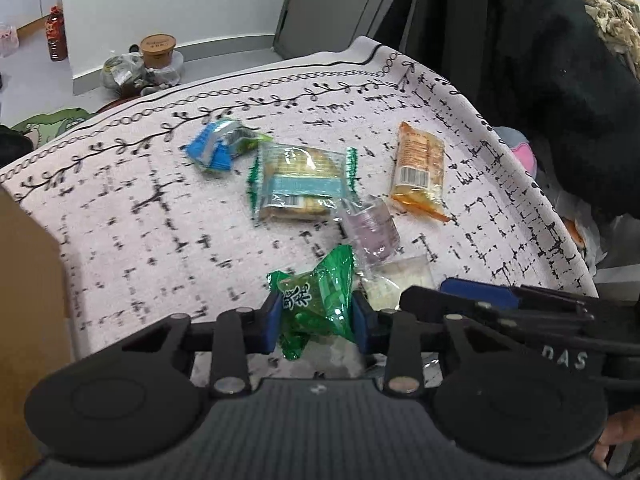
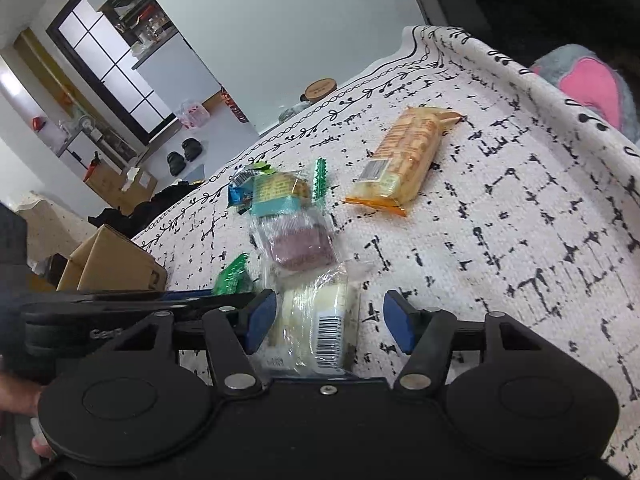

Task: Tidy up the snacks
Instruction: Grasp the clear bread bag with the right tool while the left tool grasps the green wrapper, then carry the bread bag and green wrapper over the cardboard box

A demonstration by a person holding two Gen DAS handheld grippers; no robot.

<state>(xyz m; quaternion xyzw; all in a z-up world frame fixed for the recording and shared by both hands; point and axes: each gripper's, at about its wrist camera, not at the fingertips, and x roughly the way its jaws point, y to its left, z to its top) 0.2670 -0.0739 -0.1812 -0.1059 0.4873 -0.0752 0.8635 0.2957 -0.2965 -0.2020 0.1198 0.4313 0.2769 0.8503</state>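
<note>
My left gripper [image 1: 317,320] is shut on a green wrapped snack [image 1: 318,304], its blue pads pressing both sides. My right gripper [image 2: 329,322] is open around a clear-wrapped white snack [image 2: 316,320] lying on the patterned tablecloth [image 2: 520,240]. Beyond it lie a clear pack with a purple cake [image 2: 300,248], a cracker pack with a teal band [image 2: 278,194], a blue packet [image 2: 240,192] and an orange pack [image 2: 404,160]. The left wrist view shows the same purple pack [image 1: 372,232], cracker pack [image 1: 300,184], blue packet [image 1: 218,146] and orange pack [image 1: 420,164].
A cardboard box [image 2: 112,264] stands off the table's left side and shows at the left edge in the left wrist view [image 1: 28,300]. A dark coat [image 1: 540,60] hangs at the right. A pink and grey plush [image 2: 588,84] lies past the right table edge.
</note>
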